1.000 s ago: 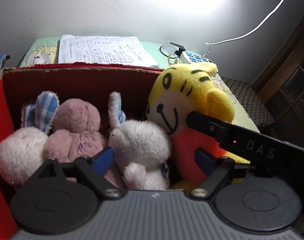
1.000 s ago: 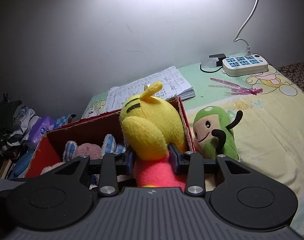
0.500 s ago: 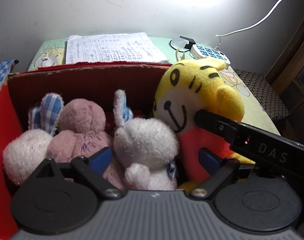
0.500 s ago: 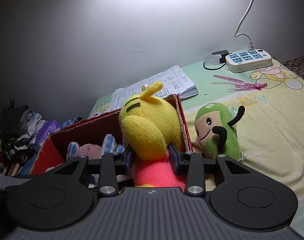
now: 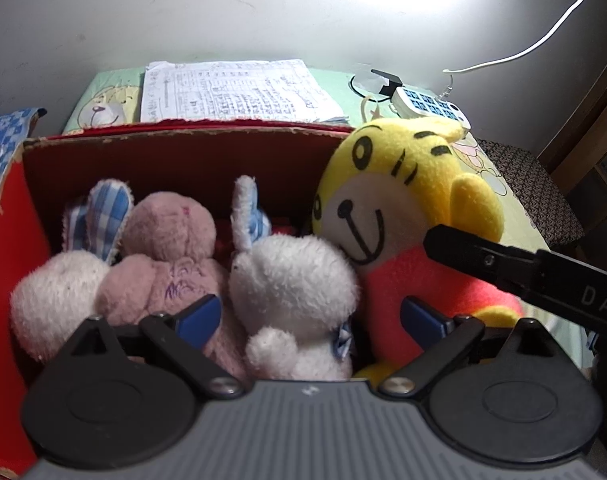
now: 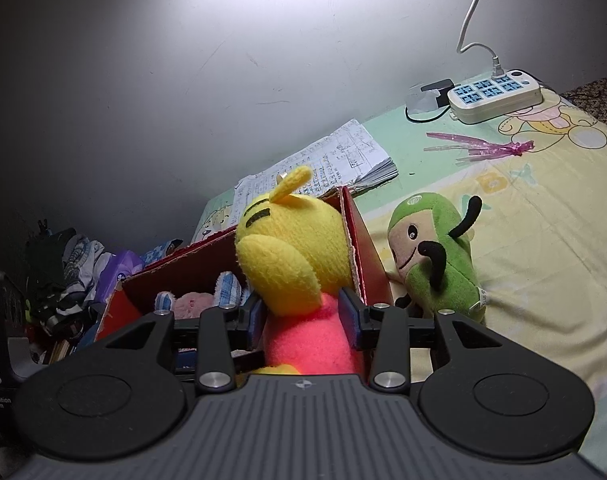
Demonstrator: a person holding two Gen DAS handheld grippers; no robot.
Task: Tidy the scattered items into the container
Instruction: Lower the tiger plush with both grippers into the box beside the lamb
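A red cardboard box [image 5: 183, 132] stands on the bed. Inside it a pink bunny [image 5: 163, 256] and a white bunny [image 5: 291, 280] sit side by side. My left gripper [image 5: 311, 318] hangs open over them, its blue pads either side of the white bunny without squeezing it. At the box's right end stands a yellow tiger plush [image 6: 291, 240] with a pink body. My right gripper [image 6: 303, 316] is shut on that body. The tiger [image 5: 395, 208] faces the left camera, with a black bar of the other tool [image 5: 503, 264] across it. A green plush [image 6: 439, 256] sits outside, against the box wall [image 6: 367, 252].
A stack of written papers [image 6: 335, 160] lies behind the box by the wall. A white power strip [image 6: 495, 96] and a pink ribbon [image 6: 483, 146] lie on the cartoon bed sheet [image 6: 543, 240]. Clothes and packets [image 6: 71, 272] crowd the left side. A patterned chair seat [image 5: 531, 196] is at the right.
Both cameras have drifted slightly, so the box sits lower in the left wrist view. The tiger stays held at the box's right end. The left gripper's opening is unchanged.
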